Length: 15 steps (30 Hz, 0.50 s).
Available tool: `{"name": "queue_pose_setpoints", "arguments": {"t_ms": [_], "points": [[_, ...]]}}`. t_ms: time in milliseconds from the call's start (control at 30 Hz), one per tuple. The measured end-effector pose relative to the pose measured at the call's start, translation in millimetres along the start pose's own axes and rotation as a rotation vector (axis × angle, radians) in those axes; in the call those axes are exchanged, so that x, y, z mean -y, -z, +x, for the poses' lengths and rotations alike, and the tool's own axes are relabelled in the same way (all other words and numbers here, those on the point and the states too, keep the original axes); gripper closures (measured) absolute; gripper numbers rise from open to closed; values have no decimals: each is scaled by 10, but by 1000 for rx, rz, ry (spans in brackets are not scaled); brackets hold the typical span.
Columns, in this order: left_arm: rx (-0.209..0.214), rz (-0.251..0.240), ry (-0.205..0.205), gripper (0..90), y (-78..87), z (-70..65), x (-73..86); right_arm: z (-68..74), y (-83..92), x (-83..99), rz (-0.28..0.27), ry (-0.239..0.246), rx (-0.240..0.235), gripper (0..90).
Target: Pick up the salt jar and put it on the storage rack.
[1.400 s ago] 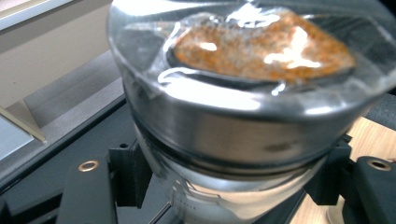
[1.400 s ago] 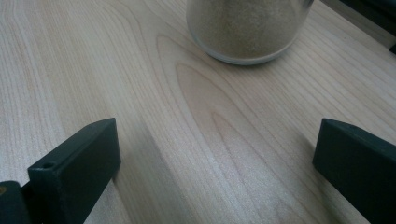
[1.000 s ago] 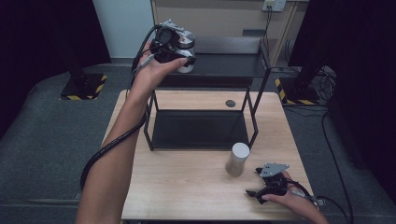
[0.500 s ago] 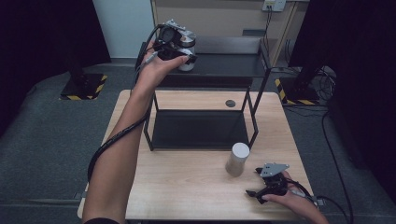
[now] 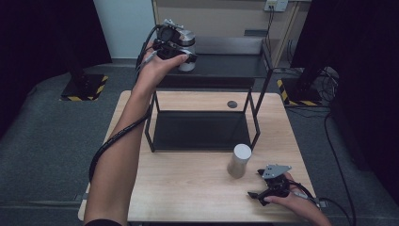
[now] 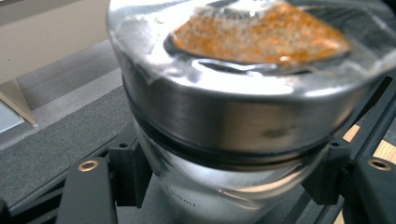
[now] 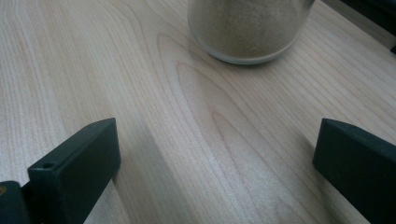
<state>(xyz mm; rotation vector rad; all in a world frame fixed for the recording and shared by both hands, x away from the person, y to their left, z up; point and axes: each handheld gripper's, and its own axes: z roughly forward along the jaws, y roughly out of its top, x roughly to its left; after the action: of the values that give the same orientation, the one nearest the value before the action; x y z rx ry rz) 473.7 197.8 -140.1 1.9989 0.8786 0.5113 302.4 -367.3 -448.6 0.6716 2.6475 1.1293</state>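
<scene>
In the left gripper view, the jar [image 6: 233,116] is blurred, and its top and base are cut off by the edges. In the right gripper view, the sand-filled jar [image 7: 247,28] is cropped at the top, with 2 jaws cut at the bottom.

Silver-lidded jar [image 6: 224,116], beige jar [image 5: 238,160], pale wood table [image 5: 188,188].
</scene>
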Motion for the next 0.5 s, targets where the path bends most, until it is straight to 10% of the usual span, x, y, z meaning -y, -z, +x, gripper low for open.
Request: {"name": "queue_pose_setpoints", "arguments": {"t_ms": [500], "points": [[-8,17,-13,291,-47,-18,-17,-1,0,0,0,0,-1,17]]}}
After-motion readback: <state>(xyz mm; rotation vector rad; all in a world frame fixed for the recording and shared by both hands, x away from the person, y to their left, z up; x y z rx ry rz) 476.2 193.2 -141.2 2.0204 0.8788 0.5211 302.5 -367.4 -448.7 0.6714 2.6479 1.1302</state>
